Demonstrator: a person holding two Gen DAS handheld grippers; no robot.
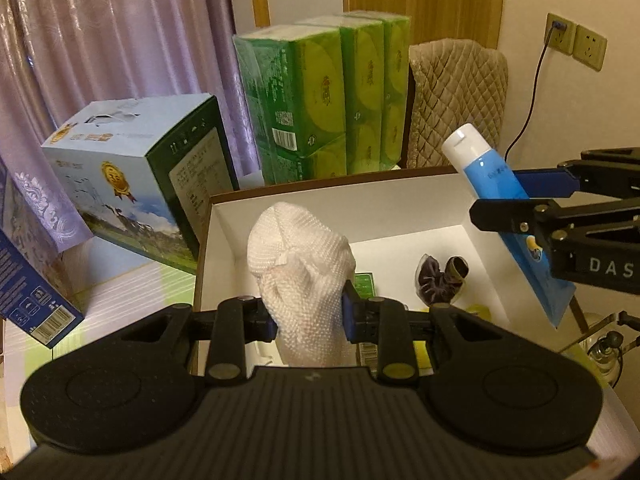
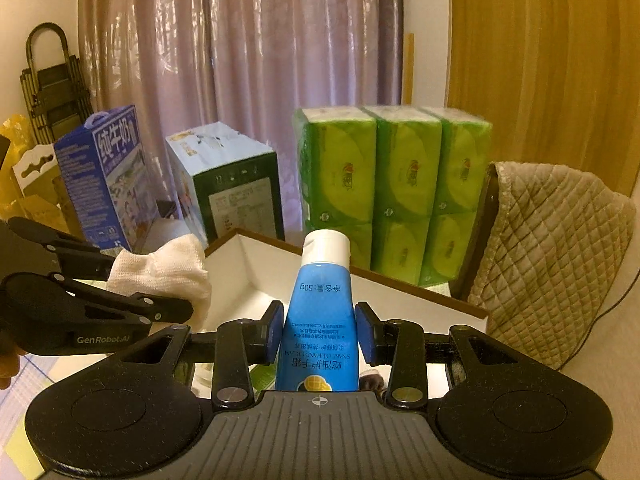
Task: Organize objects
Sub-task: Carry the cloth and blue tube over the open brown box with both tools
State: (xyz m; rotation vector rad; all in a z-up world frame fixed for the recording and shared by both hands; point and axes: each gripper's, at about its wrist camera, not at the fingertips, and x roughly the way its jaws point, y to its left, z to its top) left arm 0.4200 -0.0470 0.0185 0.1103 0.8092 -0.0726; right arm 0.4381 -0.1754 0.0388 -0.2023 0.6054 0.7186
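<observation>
My left gripper (image 1: 308, 316) is shut on a white knitted cloth (image 1: 298, 268), held upright over the open white box (image 1: 320, 200). The same left gripper (image 2: 192, 300) and cloth (image 2: 160, 270) show at the left of the right wrist view. My right gripper (image 2: 320, 328) is shut on a blue hand cream tube (image 2: 320, 312) with a white cap pointing away from me. In the left wrist view the right gripper (image 1: 520, 196) holds that tube (image 1: 496, 184) over the box's right side. Inside the box lie a dark scrunchie (image 1: 438, 280) and a green packet (image 1: 366, 282).
Green tissue packs (image 1: 332, 100) stand behind the box, with a light blue carton (image 1: 132, 184) to their left. A dark blue milk carton (image 2: 104, 176) stands further left. A quilted chair back (image 2: 552, 264) is at the right. Purple curtains hang behind.
</observation>
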